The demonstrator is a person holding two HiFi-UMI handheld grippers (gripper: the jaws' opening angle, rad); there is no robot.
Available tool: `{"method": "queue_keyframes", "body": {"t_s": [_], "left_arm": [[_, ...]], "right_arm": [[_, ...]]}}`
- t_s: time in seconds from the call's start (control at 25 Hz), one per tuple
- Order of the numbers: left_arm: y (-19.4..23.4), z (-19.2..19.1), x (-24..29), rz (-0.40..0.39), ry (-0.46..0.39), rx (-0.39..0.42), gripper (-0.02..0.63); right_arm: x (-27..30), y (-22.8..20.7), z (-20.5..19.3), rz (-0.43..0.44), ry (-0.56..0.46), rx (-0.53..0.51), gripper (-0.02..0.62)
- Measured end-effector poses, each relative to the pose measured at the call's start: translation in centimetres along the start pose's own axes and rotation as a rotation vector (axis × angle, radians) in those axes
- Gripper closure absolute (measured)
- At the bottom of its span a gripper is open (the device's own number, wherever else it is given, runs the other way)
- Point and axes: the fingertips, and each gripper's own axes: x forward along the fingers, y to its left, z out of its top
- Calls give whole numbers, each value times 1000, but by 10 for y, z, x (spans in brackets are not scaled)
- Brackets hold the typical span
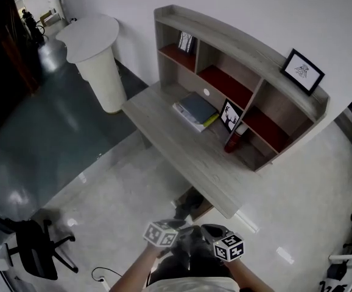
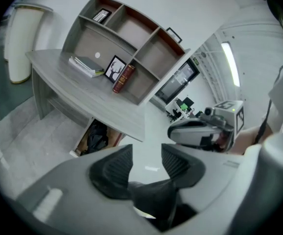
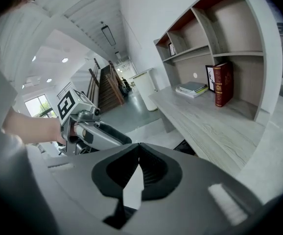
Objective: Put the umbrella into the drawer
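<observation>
Under the grey desk (image 1: 182, 145) a wooden drawer (image 1: 204, 210) stands pulled out, with a black bundle, apparently the umbrella (image 1: 187, 203), lying inside it. The left gripper view shows the same drawer (image 2: 84, 136) and the black umbrella (image 2: 97, 137). Both grippers hang side by side in the air in front of the desk, above the drawer. My left gripper (image 2: 146, 153) (image 1: 170, 227) has a gap between its pads and nothing in it. My right gripper (image 3: 139, 148) (image 1: 215, 230) has its tips touching and holds nothing.
The desk carries a shelf unit (image 1: 243, 72) with a red book (image 1: 234, 142), a stack of books (image 1: 195, 111) and a small picture frame (image 1: 229, 115). A white pedestal table (image 1: 97, 53) stands left of the desk. A black office chair (image 1: 39, 248) is at lower left.
</observation>
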Motion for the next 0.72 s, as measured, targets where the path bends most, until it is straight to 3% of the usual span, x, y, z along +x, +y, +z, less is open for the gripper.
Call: {"method": "queue_keyframes", "body": {"t_s": [0.32, 0.6, 0.72], "left_arm": [[-42, -2, -16, 57, -39, 28, 470], [-82, 6, -22, 165, -149, 38, 539], [-102, 8, -26, 228, -222, 35, 600]], "right_arm": [[-46, 6, 10, 4, -18, -41, 591], [-88, 10, 9, 53, -33, -101, 591], [-110, 16, 8, 82, -45, -120, 591]]}}
